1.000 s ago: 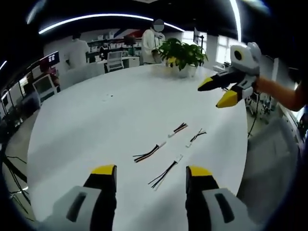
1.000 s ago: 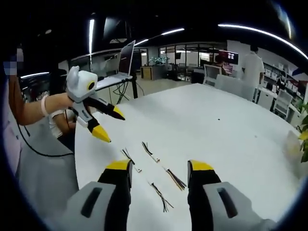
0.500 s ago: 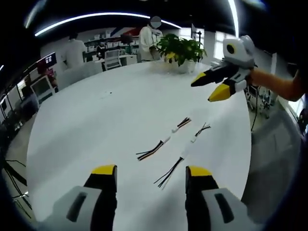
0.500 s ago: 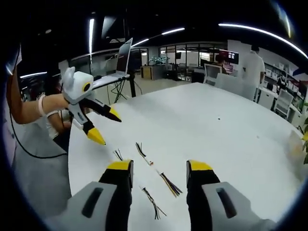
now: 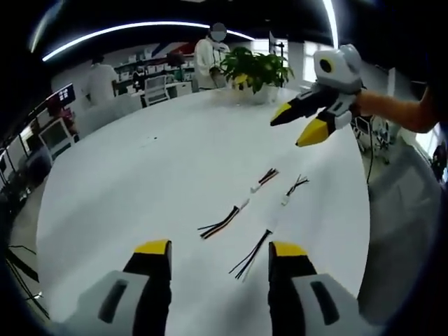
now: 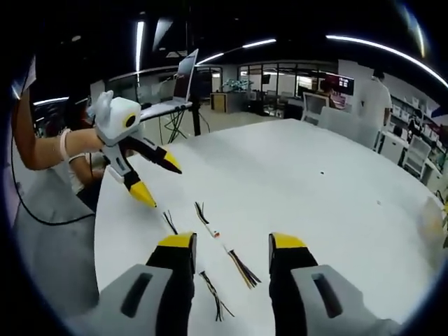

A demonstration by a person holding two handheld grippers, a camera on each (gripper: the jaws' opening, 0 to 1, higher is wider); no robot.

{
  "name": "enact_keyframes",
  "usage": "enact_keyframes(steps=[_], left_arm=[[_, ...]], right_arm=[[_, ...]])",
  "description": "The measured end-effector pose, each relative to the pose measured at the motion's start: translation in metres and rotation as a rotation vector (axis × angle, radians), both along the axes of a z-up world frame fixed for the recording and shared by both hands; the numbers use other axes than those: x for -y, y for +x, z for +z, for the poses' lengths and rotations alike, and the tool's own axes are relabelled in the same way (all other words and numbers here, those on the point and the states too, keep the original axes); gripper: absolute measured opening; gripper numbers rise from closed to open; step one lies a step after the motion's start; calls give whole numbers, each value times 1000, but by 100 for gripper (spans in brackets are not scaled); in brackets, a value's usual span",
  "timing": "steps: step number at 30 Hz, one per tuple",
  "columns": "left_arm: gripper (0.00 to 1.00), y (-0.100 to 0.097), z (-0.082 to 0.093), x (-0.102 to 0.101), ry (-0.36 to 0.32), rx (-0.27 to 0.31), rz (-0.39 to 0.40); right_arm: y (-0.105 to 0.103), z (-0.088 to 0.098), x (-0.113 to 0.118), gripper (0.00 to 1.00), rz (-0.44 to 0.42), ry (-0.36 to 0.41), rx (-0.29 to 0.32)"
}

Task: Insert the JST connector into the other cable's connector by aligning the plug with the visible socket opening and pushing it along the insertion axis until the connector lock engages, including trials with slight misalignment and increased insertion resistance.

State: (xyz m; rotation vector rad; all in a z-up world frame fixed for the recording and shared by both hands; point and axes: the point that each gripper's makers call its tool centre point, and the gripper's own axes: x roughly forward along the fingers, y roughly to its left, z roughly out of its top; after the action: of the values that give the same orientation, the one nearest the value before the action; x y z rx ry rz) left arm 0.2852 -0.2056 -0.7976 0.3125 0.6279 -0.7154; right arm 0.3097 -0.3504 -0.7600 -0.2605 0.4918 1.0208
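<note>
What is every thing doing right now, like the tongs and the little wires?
Left tongs: open, empty, above the table.
Right tongs: open, empty, above the table.
Four short cables: lying loose on the table, apart, none plugged together.
White table: bearing the cables.
Potted plant: upright at the table's far edge.

White table (image 5: pixel 140 182), yellow-tipped black left gripper (image 5: pixel 220 252), green plant (image 5: pixel 253 68)
</note>
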Motion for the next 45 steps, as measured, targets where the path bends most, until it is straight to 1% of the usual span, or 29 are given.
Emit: enact_keyframes(steps=[4,8,12,16,20,23,26,29,30,31,34,37,39,45], left_arm=[[49,1,-2,3,2,7,-19],[47,0,-3,7,6,17,-50],[48,2,-5,9,15,17,-61],[46,2,-7,14,17,23,-89],[45,6,-8,16,8,22,-94],[45,8,-9,17,2,23,-94],[39,10,-10,22,-17,39,-136],[39,11,-14,25,-12,30,-147],[40,10,-17,24,-5,14,-144],[40,11,-21,24,1,1,-141],[39,11,-24,26,-1,-7,-145],[36,13,-22,32,-30,0,-154],[36,15,-21,35,-36,6,-158],[36,21,-23,40,-42,12,-173]], right_arm=[[-1,-5,-2,37,11,5,-8],[-3,-6,-6,35,38,5,3],[-5,-9,-8,35,52,1,2],[-4,-13,-10,34,63,0,2],[-3,-19,-13,34,70,-5,-21],[-4,-23,-16,33,85,-10,-19],[-5,-29,-20,31,113,-19,-20],[-5,-35,-21,30,125,-32,-35],[-4,-38,-22,29,133,-36,-29],[-4,-38,-22,29,139,-35,-24],[-4,-41,-23,25,146,-27,-37],[-3,-44,-23,24,154,-30,-35],[-2,-48,-21,24,149,-46,-41],[-2,-52,-20,24,152,-55,-48]])
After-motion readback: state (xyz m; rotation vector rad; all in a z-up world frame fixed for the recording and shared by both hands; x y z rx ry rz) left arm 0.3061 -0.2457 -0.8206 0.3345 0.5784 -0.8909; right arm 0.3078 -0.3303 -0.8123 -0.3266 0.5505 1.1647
